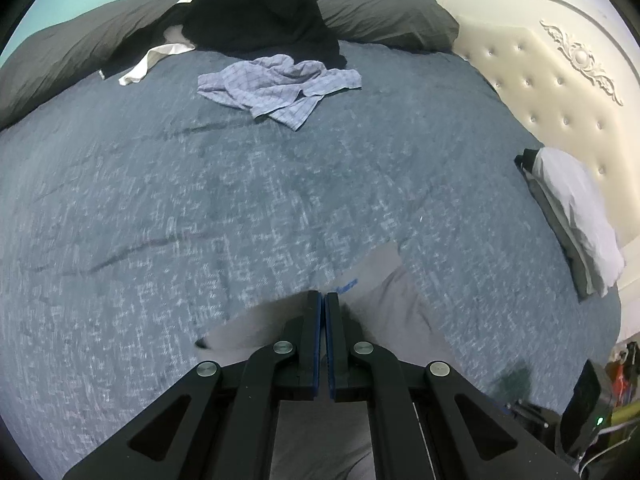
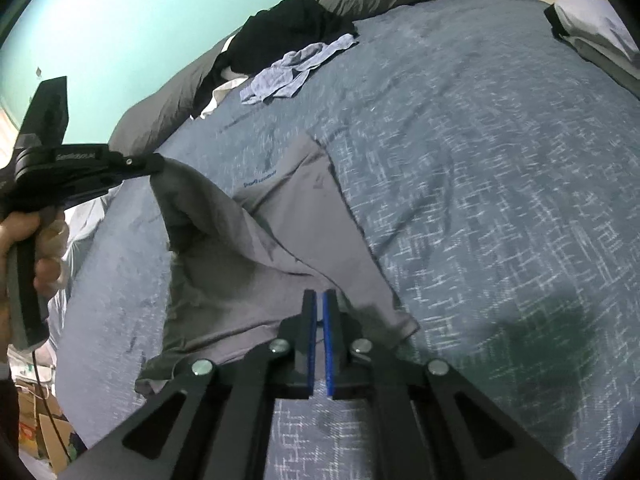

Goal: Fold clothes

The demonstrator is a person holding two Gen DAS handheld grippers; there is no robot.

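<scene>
A grey garment (image 2: 288, 216) with small blue lettering lies partly spread on the blue-grey bed cover (image 2: 480, 160). In the right wrist view my left gripper (image 2: 156, 162), held by a hand (image 2: 24, 248), is shut on one corner of the garment and holds it lifted above the bed. My right gripper (image 2: 319, 294) is shut on the garment's near hem, with cloth running under its fingers. In the left wrist view the left gripper (image 1: 323, 296) shows closed jaws, and the grey garment (image 1: 384, 304) hangs below and beyond them.
A crumpled light blue checked garment (image 1: 280, 88) and a black garment (image 1: 260, 12) lie at the far side near a dark grey duvet (image 1: 380, 8). A folded white and grey pile (image 1: 572, 216) sits by the tufted cream headboard (image 1: 560, 80). Cardboard boxes (image 2: 36, 420) stand on the floor.
</scene>
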